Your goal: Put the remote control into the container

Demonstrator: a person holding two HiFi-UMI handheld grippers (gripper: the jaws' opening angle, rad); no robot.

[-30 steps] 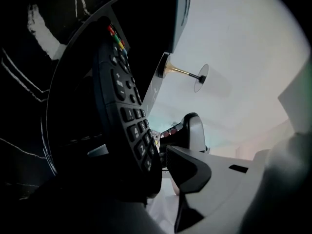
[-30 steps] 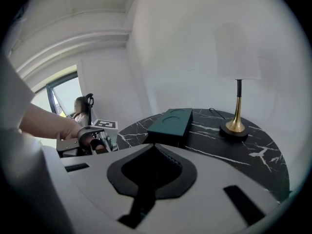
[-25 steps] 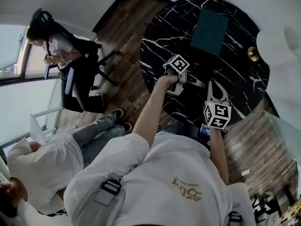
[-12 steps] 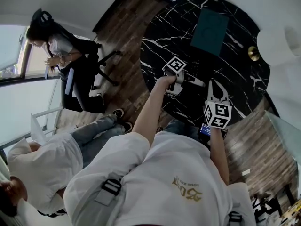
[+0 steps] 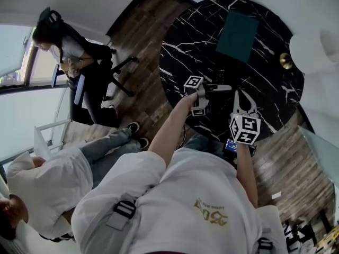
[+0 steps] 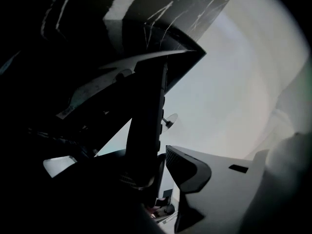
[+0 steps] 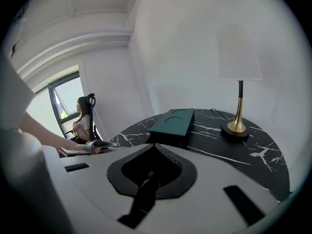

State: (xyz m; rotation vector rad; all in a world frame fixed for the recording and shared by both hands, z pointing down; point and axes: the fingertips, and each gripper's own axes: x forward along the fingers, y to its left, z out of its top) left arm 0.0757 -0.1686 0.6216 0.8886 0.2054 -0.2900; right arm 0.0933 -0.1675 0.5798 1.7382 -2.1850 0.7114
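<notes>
The left gripper (image 5: 221,87), at 8 o'clock on the black marble table (image 5: 270,78), is clamped on the remote control (image 6: 146,126), which stands edge-on between its jaws. The right gripper (image 7: 153,149), at 6 o'clock, has its jaws together with nothing in them, and the green container (image 5: 236,29) lies at 12 o'clock. The gold print on the shirt (image 5: 212,213) is too small to read.

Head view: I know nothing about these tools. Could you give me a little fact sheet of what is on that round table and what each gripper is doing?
Table: round, black marble with white veins
Container: dark green box on the table, untouched
Lamp: brass base, white shade, right of the container in the right gripper view
Remote control: dark, held on edge, not yet in the container
Left gripper: closed on the remote control
Right gripper: jaws together, holding nothing
</notes>
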